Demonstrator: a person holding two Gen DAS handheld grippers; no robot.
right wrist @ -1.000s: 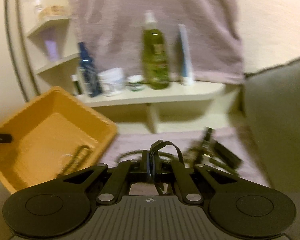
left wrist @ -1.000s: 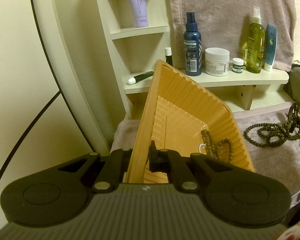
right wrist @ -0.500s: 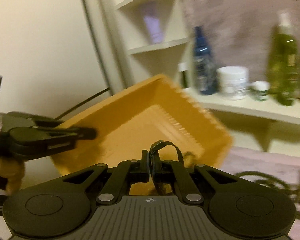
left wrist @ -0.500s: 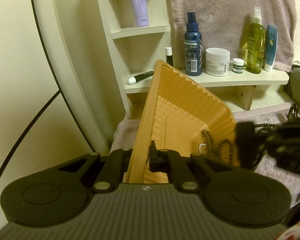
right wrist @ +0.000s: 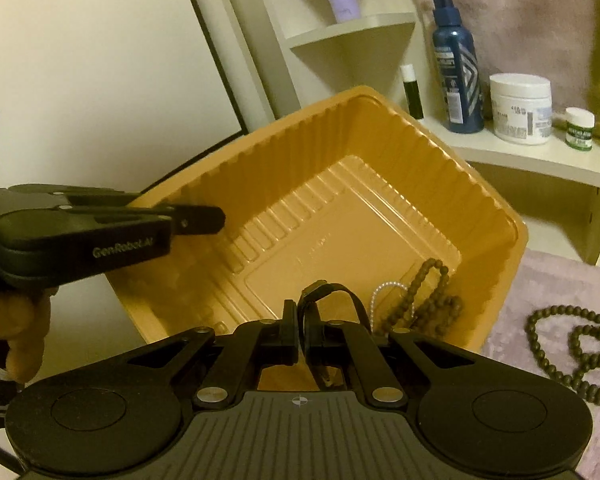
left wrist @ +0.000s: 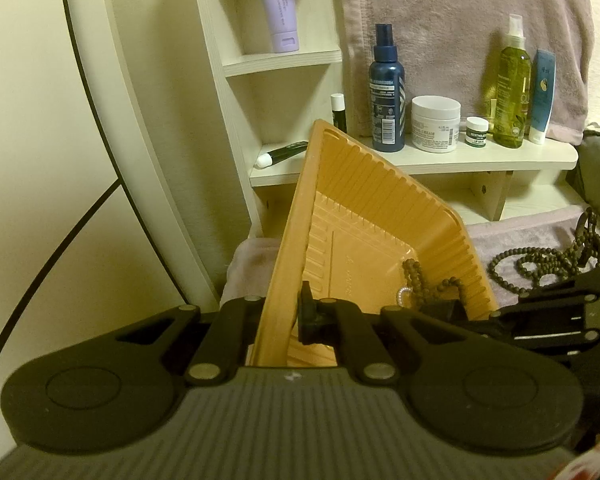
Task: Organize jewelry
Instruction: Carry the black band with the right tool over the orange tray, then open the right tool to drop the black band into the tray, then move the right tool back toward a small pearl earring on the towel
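Tray [right wrist: 380,132], orange ribbed plastic, tilted, its near wall clamped between the closed jaws of the left gripper [left wrist: 278,312]: one finger sits inside the tray, the other outside the rim. In the right wrist view the left gripper [right wrist: 204,216] enters from the left edge, with part of a hand [right wrist: 20,320] behind it. The tray's lower side is toward a mauve towel [right wrist: 560,280] spread on the surface; whether it touches the towel cannot be told.

Right gripper [right wrist: 300,320], jaws closed on a thin black strap [right wrist: 332,290] that arches up and to the right of the fingertips, above the tray's near edge. In the left wrist view the right gripper [left wrist: 444,312] reaches in from the right edge, its tip at the tray's right rim.

Inside the tray, in the low corner, lie a string of dark beads [right wrist: 428,288] and a small pale beaded loop [right wrist: 384,292], touching one another. More dark beads [left wrist: 540,268] lie on the towel just right of the tray, apart from it.

Behind, a cream shelf [left wrist: 500,158] carries a blue spray bottle [left wrist: 387,92], a white jar [left wrist: 436,122], a small green-labelled pot [left wrist: 477,131], a green bottle [left wrist: 510,92] and a pale blue tube [left wrist: 542,96]. A lilac tube [left wrist: 280,4] stands on a higher shelf.
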